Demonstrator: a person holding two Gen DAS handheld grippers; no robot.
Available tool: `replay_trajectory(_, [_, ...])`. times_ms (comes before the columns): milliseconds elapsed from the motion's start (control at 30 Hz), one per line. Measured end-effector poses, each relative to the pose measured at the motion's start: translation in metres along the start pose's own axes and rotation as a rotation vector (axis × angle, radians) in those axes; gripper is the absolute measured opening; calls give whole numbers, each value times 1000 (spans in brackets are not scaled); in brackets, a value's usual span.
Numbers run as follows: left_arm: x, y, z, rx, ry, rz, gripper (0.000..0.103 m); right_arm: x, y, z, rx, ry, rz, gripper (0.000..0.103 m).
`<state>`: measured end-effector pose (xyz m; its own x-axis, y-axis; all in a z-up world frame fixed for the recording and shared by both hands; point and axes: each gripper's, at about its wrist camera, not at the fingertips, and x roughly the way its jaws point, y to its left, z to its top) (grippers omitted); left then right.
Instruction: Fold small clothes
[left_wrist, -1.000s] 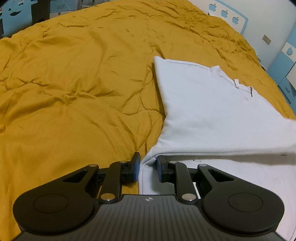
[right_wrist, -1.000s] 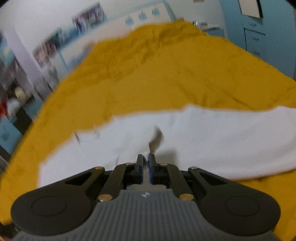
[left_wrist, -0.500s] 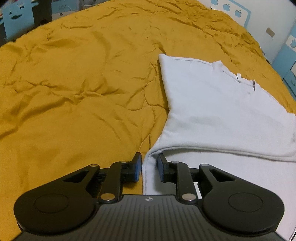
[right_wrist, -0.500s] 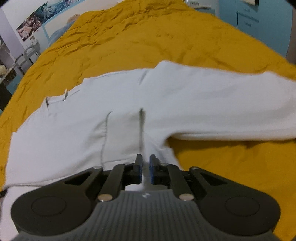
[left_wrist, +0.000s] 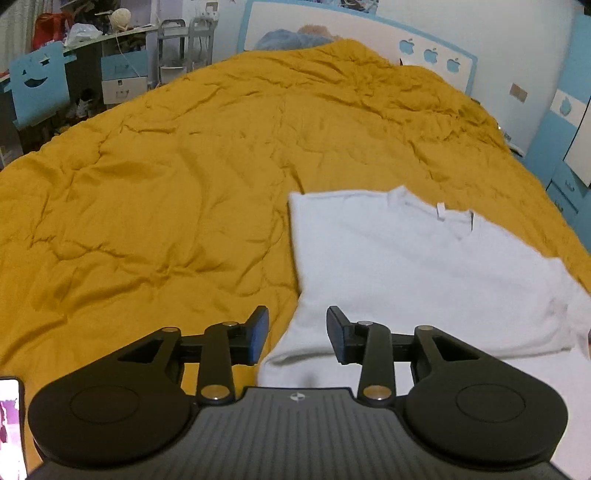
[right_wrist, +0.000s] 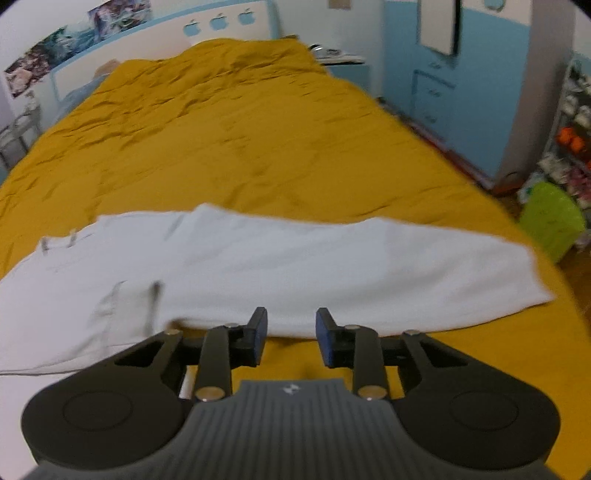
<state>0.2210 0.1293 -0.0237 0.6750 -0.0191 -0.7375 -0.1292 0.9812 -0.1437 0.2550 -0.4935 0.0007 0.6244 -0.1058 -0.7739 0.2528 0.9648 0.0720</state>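
Lying half-folded on the quilt (left_wrist: 147, 206), the white shirt (left_wrist: 406, 273) could spring open at 12 o'clock, since the left gripper (left_wrist: 297, 334) and right gripper (right_wrist: 290, 334) hang wide-jawed, holding nothing.

The shirt (left_wrist: 406, 273) is lying flat on the quilt (left_wrist: 166, 184), over toward the right side. Both grippers are hovering at its near edge, left gripper (left_wrist: 297, 334) over its left corner.

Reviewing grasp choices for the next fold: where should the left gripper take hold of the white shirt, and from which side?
Probably the near folded edge of the white shirt, just ahead of the open left gripper. That edge is doubled and slightly raised off the yellow quilt, so coming in low from the near side should catch both layers.
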Motion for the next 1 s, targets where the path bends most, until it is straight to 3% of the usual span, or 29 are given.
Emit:
replay_trajectory(200, [19,-12,7,-28,5,4,45,-12,-69,12,121,10,-53,47])
replay_trajectory(433, [44,-16,2,-56,51,28,47,26,-139,5,387,1,-91,70])
replay_trajectory(700, [66,-14,-5,-59,95,51,47,96,-182,-2,701,-2,-83,74])
replay_trajectory(767, [72,-13,-7,-60,105,54,47,108,-182,0,726,-29,-84,74])
replay_trajectory(800, [74,-13,-7,-57,107,55,47,113,-178,3,720,-35,-89,70])
replay_trajectory(867, [78,-12,-10,-50,109,57,47,125,-166,10,670,-23,-138,51])
replay_trajectory(933, [79,-11,-12,-51,105,51,47,132,-153,17,594,-7,-196,11])
replay_trajectory(1000, [79,-8,-13,-55,101,42,47,133,-141,23,541,-24,-227,0])
